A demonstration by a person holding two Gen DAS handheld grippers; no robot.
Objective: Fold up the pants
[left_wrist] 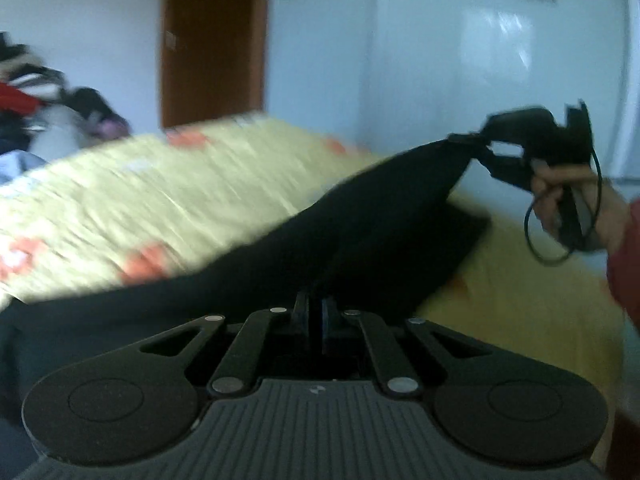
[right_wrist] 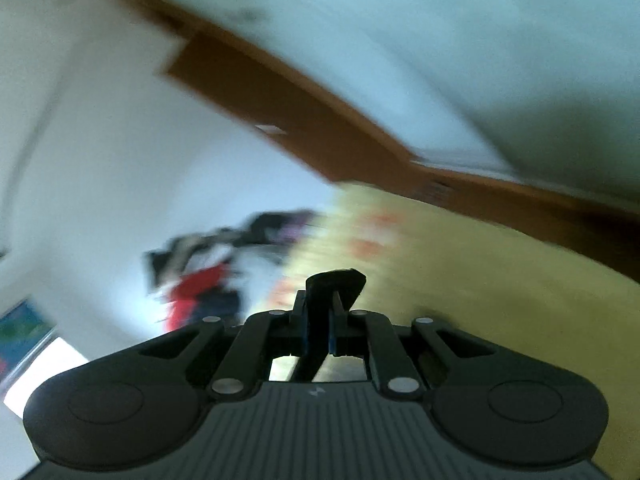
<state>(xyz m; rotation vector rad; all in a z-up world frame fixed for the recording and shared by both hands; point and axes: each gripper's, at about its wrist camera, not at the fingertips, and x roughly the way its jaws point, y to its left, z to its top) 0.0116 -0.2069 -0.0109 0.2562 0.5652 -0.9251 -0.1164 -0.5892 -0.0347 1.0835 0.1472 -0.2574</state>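
Black pants (left_wrist: 360, 224) hang stretched in the air above a bed with a yellow flowered cover (left_wrist: 160, 200). My left gripper (left_wrist: 318, 312) is shut on one edge of the pants, close to the camera. My right gripper (left_wrist: 476, 142) shows at the right in the left wrist view, held by a hand, shut on another corner of the pants and lifting it. In the right wrist view my right gripper (right_wrist: 320, 320) is shut on a fold of the black pants (right_wrist: 336, 284) that sticks up between the fingers. Both views are motion-blurred.
A pile of mixed clothes (left_wrist: 36, 108) lies at the far left of the bed, also in the right wrist view (right_wrist: 208, 272). A brown door (left_wrist: 212, 40) and a white wardrobe (left_wrist: 500, 60) stand behind the bed.
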